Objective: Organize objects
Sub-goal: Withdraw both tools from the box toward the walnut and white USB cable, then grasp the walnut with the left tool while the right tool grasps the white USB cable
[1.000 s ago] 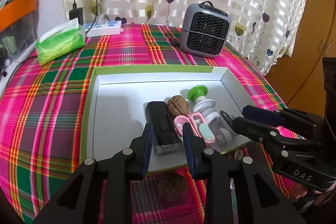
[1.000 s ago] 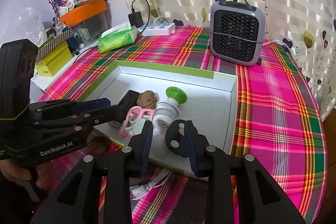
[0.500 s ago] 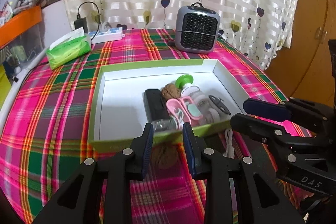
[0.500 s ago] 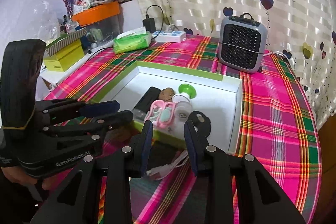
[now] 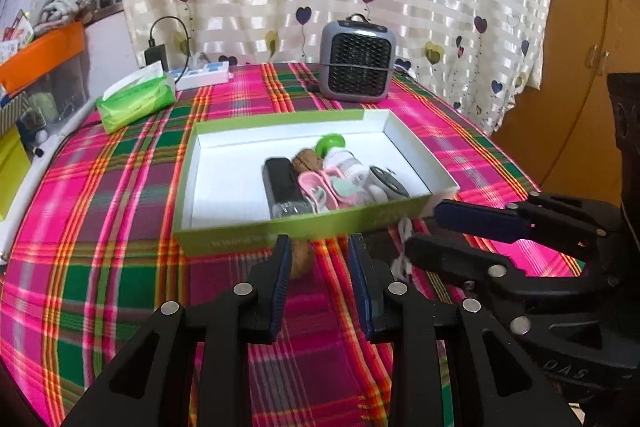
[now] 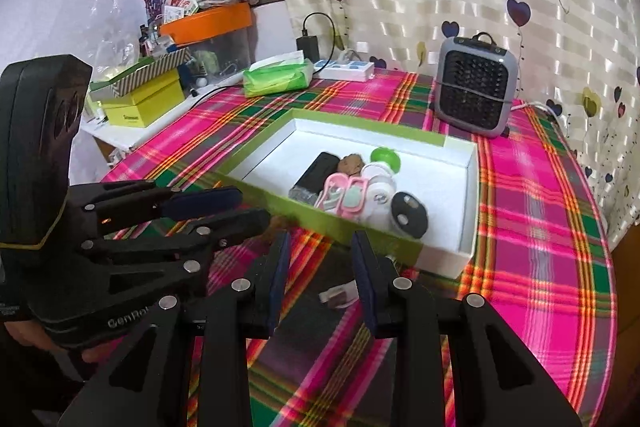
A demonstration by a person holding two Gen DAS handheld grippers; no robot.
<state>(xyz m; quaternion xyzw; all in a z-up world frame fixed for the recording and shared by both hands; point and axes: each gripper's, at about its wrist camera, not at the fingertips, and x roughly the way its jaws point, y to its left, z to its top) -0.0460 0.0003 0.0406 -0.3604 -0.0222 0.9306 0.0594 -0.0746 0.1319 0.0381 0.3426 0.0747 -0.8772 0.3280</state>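
Note:
A green-sided box with a white inside sits on the plaid table. In it lie a black device, a walnut, a green-capped white bottle, a pink case and a black round fob. A second walnut lies on the cloth in front of the box, beside a white cable. My left gripper is open and empty just above that walnut. My right gripper is open and empty above the cable.
A grey fan heater stands behind the box. A green tissue pack and a white power strip lie at the back left. Boxes and an orange-lidded bin crowd the side shelf.
Both grippers have pulled back from over the box toward the near table edge. The right gripper let go of the black round fob, which now lies in the box.

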